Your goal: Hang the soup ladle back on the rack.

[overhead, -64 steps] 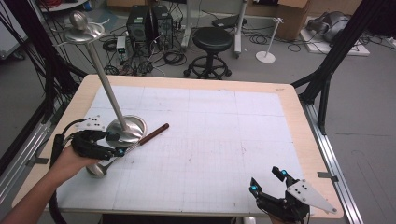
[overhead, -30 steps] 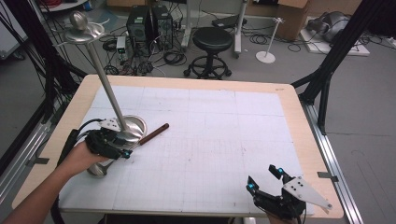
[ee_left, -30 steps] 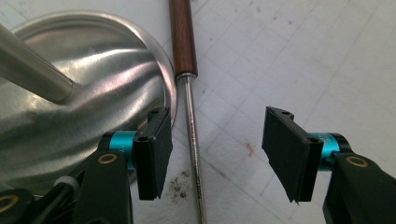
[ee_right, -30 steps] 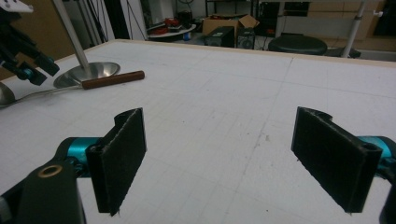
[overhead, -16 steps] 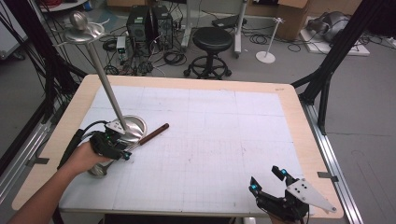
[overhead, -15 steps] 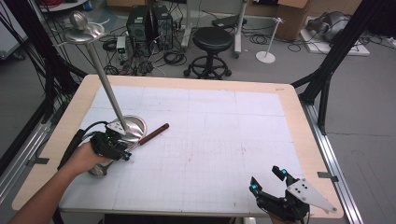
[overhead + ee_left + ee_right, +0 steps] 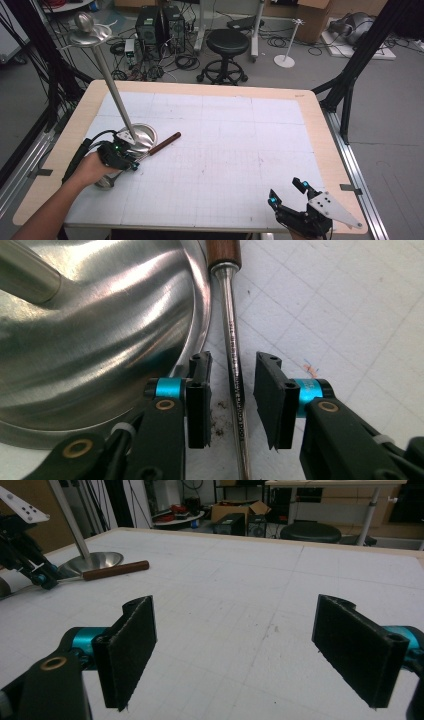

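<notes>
Left gripper [image 7: 131, 165]: held low near the table's left side; in the left gripper view [image 7: 231, 390] its jaws stand partly apart on either side of a thin metal shaft, a narrow gap showing between each pad and the shaft, so nothing is clamped.
Tool [image 7: 159, 146]: a spoon-like utensil with a brown wooden handle [image 7: 224, 251] and a steel shaft [image 7: 235, 365]; it lies flat on the mat, handle pointing toward the table's middle; its far end sits under the left hand [image 7: 92, 167] and is hard to make out.
Stand [image 7: 111, 82]: a tilted metal pole rising from a round polished base [image 7: 100, 330]; the base rim runs just beside the shaft, touching or nearly so; I cannot tell which.
Right gripper [image 7: 287, 192]: at the table's near right corner, close to the front edge; in the right gripper view [image 7: 252, 650] its jaws are spread wide with bare mat between them, holding nothing.
Table [image 7: 320, 130]: wooden border around a white gridded mat [image 7: 240, 145].
Open room: the middle and far right of the mat lie bare between the two grippers, which are well apart; the left edge is close to the stand and left hand.
</notes>
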Action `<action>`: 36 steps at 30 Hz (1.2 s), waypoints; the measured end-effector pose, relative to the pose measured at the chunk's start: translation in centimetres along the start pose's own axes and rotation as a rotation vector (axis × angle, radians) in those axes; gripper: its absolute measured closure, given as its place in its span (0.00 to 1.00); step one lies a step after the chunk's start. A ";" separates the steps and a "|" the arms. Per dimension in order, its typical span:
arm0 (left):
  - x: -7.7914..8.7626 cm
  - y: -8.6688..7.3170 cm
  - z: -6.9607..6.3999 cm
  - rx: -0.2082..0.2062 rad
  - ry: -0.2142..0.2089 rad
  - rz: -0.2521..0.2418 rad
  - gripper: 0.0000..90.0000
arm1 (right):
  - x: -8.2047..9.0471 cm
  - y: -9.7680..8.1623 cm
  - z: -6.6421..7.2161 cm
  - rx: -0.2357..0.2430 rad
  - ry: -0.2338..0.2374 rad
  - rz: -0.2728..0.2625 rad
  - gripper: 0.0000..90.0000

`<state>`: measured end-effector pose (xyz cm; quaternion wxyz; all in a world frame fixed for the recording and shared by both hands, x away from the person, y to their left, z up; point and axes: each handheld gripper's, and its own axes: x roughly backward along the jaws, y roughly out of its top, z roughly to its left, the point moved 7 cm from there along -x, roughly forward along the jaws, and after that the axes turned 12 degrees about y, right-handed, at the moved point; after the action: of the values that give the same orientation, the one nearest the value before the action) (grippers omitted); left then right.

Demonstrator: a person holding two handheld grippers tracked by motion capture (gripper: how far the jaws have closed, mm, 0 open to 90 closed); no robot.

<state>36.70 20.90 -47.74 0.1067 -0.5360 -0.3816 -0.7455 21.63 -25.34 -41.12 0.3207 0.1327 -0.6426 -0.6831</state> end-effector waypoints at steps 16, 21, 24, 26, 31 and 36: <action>0.0 0.0 -0.1 0.022 0.009 0.011 0.92 | 0.1 0.0 0.0 0.000 -0.006 0.002 0.19; 0.0 0.0 -0.2 0.017 0.006 0.004 0.93 | 0.2 0.1 -0.1 0.002 -0.009 -0.001 0.19; 0.1 0.0 -0.3 -0.002 0.007 0.003 0.93 | 0.3 0.1 -0.1 0.001 -0.010 -0.002 0.19; 0.2 0.0 -0.5 -0.007 0.010 -0.004 0.93 | 0.3 0.1 -0.1 0.003 -0.009 -0.006 0.19; 0.5 0.1 -0.4 -0.005 0.020 -0.013 0.93 | 0.3 0.1 -0.1 0.003 -0.009 -0.008 0.19; 1.2 0.1 -0.1 0.011 0.020 -0.039 0.93 | 0.3 0.2 -0.1 0.001 -0.010 -0.010 0.19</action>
<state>36.18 21.03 -46.70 0.0990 -0.5204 -0.3951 -0.7505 21.47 -25.62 -40.91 0.3137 0.1326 -0.6439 -0.6851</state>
